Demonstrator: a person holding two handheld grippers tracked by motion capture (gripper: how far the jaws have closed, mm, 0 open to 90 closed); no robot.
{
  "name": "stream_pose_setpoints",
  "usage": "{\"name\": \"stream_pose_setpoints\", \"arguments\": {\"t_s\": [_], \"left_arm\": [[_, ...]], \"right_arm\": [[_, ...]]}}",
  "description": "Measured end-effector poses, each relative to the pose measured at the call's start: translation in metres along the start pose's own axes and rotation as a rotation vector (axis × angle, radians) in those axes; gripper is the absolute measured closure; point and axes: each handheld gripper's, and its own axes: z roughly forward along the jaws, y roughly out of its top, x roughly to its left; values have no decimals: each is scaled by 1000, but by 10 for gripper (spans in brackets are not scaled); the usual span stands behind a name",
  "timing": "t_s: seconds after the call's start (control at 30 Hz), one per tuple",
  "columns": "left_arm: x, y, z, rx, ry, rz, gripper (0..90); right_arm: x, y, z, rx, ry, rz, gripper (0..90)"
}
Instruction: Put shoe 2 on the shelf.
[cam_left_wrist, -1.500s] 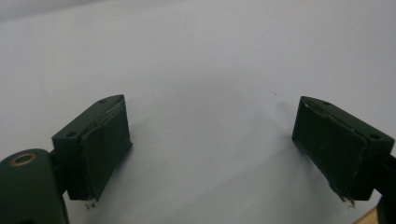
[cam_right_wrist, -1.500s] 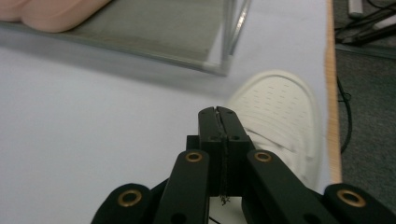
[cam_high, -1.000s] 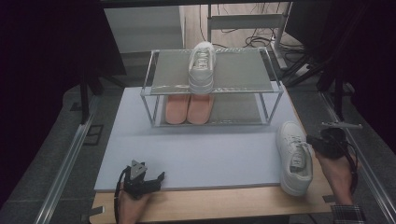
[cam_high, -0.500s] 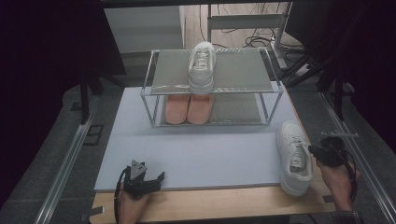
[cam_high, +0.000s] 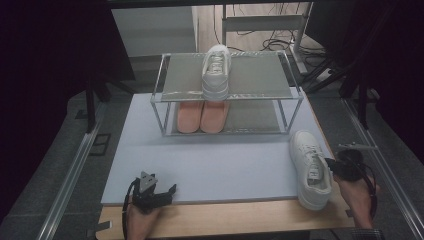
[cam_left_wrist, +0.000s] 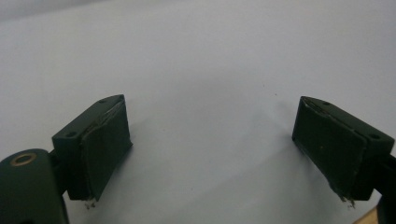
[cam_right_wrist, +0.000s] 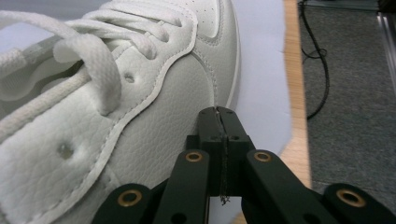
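Note:
A white lace-up sneaker (cam_high: 311, 167) lies on the pale mat (cam_high: 225, 160) near its right front corner, toe pointing away. My right gripper (cam_high: 331, 164) is beside the sneaker's right side; in the right gripper view its jaws are pressed together with nothing between them (cam_right_wrist: 218, 113), tips close against the sneaker's leather side (cam_right_wrist: 154, 135) near the sole. A matching white sneaker (cam_high: 216, 70) stands on the rack's top shelf. My left gripper (cam_high: 167, 191) rests at the mat's front left, jaws wide apart over bare mat (cam_left_wrist: 212, 149).
A two-tier metal rack (cam_high: 160, 102) stands at the back of the mat, with a pair of pink-orange shoes (cam_high: 202, 116) on its lower shelf. A wooden table edge (cam_high: 225, 217) runs along the front. Cables lie on the floor to the right (cam_right_wrist: 322, 70).
My right hand has come down and drawn in toward the sneaker's side. The left gripper and the shoes have stayed where they were.

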Motion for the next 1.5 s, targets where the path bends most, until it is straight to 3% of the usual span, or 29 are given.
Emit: {"name": "stream_pose_setpoints", "arguments": {"t_s": [0.6, 1.5], "left_arm": [[0, 0, 0, 0, 1, -1, 112], [0, 0, 0, -1, 0, -1, 112]], "right_arm": [[15, -11, 4, -9, 71, 9, 896], [83, 6, 26, 10, 177, -89, 896]]}}
